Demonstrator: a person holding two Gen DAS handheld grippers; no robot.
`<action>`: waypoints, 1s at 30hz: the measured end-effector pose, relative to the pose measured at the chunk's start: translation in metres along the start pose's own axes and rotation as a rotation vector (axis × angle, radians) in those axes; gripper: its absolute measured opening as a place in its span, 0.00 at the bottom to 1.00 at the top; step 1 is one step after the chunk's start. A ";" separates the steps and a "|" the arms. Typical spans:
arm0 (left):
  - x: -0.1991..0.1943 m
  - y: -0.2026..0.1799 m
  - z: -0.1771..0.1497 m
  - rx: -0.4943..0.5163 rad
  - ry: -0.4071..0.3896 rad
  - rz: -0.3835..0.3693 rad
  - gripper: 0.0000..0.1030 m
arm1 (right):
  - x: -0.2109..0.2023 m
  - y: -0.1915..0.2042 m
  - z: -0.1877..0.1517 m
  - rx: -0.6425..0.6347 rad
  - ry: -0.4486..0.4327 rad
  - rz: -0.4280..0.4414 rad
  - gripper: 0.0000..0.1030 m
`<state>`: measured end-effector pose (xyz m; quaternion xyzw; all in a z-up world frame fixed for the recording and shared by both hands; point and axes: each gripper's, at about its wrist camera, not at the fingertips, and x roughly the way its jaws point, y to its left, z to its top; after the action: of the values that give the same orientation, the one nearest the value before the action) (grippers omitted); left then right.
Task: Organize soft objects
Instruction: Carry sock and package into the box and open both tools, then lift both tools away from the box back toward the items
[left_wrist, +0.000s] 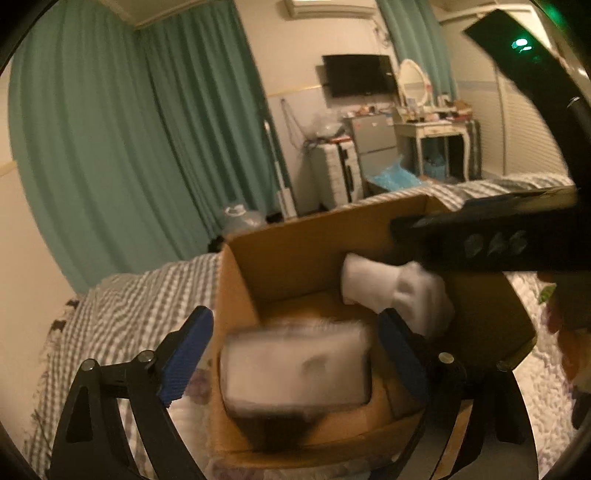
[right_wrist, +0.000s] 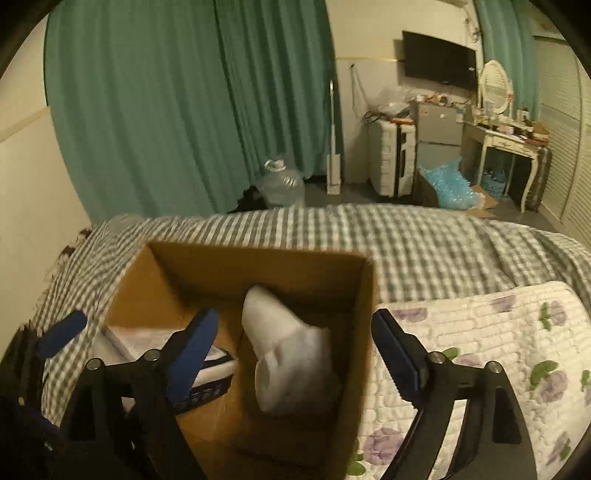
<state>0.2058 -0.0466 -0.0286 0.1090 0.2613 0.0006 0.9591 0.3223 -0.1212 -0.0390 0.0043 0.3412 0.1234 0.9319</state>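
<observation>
Cardboard box (right_wrist: 364, 295) is set on the bed, on the grey checked blanket (right_wrist: 424, 243), with the floral quilt (right_wrist: 480, 332) just beside it. Two soft items are seen inside: a white sock (right_wrist: 284, 350) in the right-hand part and a flat whitish packet (left_wrist: 295, 365) in the left part (blurred in the left wrist view, so its exact pose cannot be told).

Left gripper (left_wrist: 295, 354): jaws spread wide, packet seen between the fingers but no contact visible; judged to be released or dropping. Right gripper (right_wrist: 291, 350): jaws also wide, sock framed between them, not pinched.

Step in hand is judged to be the drop-off into the box. To be done well:
- jaws kept fully apart until clear of the box rim, so no fabric is snagged on the blue pads (right_wrist: 192, 354);
- both grippers lifted straight up, not sideways, since the cardboard wall is close to the right finger;
- the two grippers kept apart on withdrawal (right one crosses close over the left's view).

Sock orientation: long axis runs roughly front-to-back in the right wrist view, narrower end pointing away toward the far wall of the box, bulkier end near the gripper. It appears propped up somewhat, not lying flat.
</observation>
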 end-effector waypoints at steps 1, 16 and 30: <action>-0.005 0.004 0.004 -0.019 0.008 0.002 0.89 | -0.008 0.001 0.004 0.007 -0.011 -0.002 0.84; -0.202 0.057 0.075 -0.156 -0.258 0.047 0.94 | -0.268 0.039 0.050 -0.039 -0.317 -0.040 0.99; -0.297 0.065 0.010 -0.198 -0.361 0.077 0.97 | -0.392 0.070 -0.053 -0.082 -0.419 0.018 0.99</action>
<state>-0.0422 -0.0021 0.1425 0.0223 0.0795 0.0433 0.9956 -0.0160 -0.1490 0.1754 -0.0050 0.1345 0.1419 0.9807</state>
